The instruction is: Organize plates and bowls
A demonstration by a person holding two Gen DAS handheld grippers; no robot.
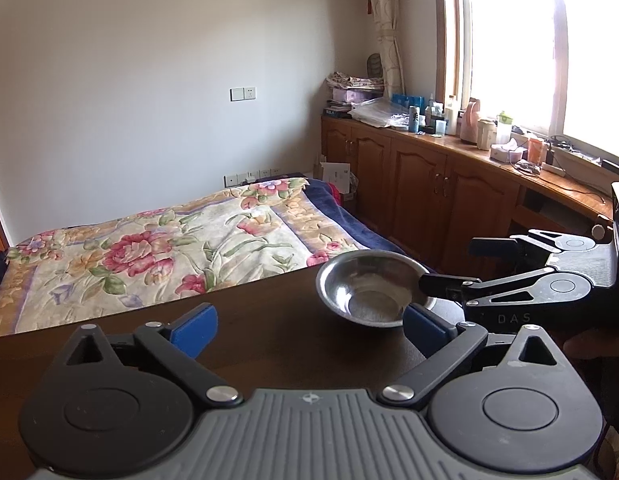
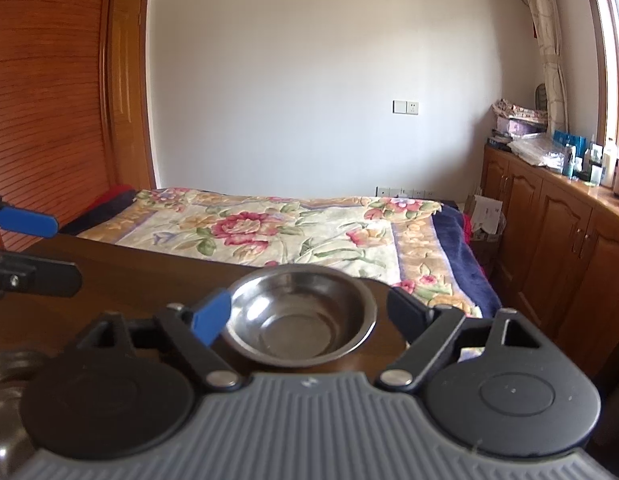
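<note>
Ribbed grey housing and two black round hinge discs fill the bottom of each wrist view. From the left gripper (image 1: 309, 330), two black arms spread wide to blue-padded fingertips (image 1: 193, 330), which hang open over the dark brown wooden table (image 1: 269, 344) with nothing between them. Its right pad sits just beside the near rim of a small round stainless-steel bowl (image 1: 369, 292), though whether they touch cannot be told.

That bowl stands upright near the table's far right corner, close to the edge facing the bed. The right gripper (image 2: 309, 312) reaches toward it from the right edge; in its own view the fingers straddle the bowl (image 2: 299, 322), spread a little wider than the rim, the blue pad (image 2: 211, 318) at the left of the rim and the black finger apart from it on the right. In the left wrist view one black finger of this gripper (image 1: 445, 282) lies across the bowl's right rim. The grip is not closed on the bowl.

At the bottom left of the right wrist view, part of another shiny metal dish (image 2: 9, 368) shows, blurred and mostly hidden by the housing.

Beyond the table lie a bed with a floral quilt (image 2: 293, 232) and a row of brown wooden cabinets (image 1: 421, 184) under a bright window.
</note>
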